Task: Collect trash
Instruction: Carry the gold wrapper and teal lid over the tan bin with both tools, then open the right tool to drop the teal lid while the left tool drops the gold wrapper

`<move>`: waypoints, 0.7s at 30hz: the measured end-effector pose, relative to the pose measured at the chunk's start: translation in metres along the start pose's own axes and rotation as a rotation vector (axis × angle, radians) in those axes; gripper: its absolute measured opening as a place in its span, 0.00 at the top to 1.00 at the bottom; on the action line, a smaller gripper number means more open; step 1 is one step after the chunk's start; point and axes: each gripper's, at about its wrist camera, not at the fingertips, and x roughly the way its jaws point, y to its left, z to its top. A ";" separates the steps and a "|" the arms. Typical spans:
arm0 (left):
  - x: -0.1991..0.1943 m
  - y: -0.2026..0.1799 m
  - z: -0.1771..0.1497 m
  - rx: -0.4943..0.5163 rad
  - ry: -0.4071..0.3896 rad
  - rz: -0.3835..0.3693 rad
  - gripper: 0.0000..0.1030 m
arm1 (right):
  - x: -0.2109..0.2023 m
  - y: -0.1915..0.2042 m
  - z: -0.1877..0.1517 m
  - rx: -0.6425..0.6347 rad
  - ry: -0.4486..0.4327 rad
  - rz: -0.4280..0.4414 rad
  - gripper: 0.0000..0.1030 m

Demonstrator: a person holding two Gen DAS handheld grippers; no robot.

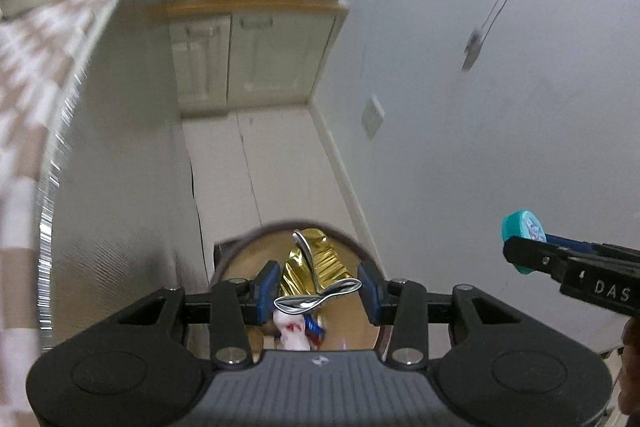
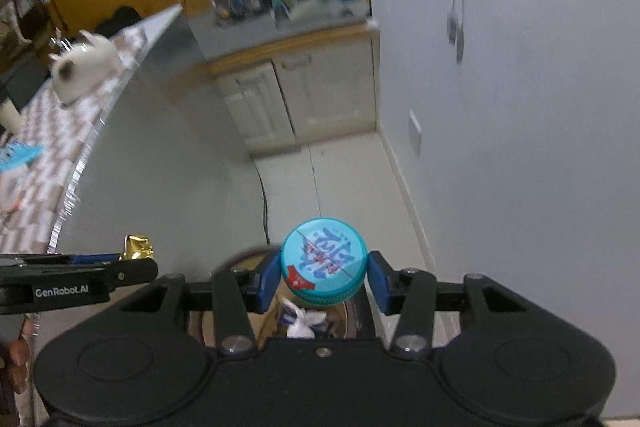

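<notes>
Left hand-held gripper (image 1: 318, 287) pinches gold foil (image 1: 310, 267); right hand-held gripper (image 2: 322, 277) clamps teal lid (image 2: 323, 259). Both over the bin (image 1: 240, 247). Centre each above the opening before you release, lid first.

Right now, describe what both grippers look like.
Both grippers, left and right, are black, with linkage arms on silver pivot bolts and blue finger pads. The left has a ribbed grey centre panel and white "GenRobot.AI" lettering on its side; the right shows white letters "DAS".
</notes>
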 end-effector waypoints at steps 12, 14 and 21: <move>0.096 0.027 -0.014 -0.025 0.214 0.005 0.58 | 0.120 0.006 -0.033 0.000 0.254 0.042 0.53; 0.108 0.032 -0.016 -0.030 0.238 0.011 0.58 | 0.141 0.008 -0.037 -0.013 0.302 0.047 0.53; 0.139 0.040 -0.027 -0.035 0.298 -0.003 0.58 | 0.193 0.015 -0.060 -0.077 0.434 0.052 0.53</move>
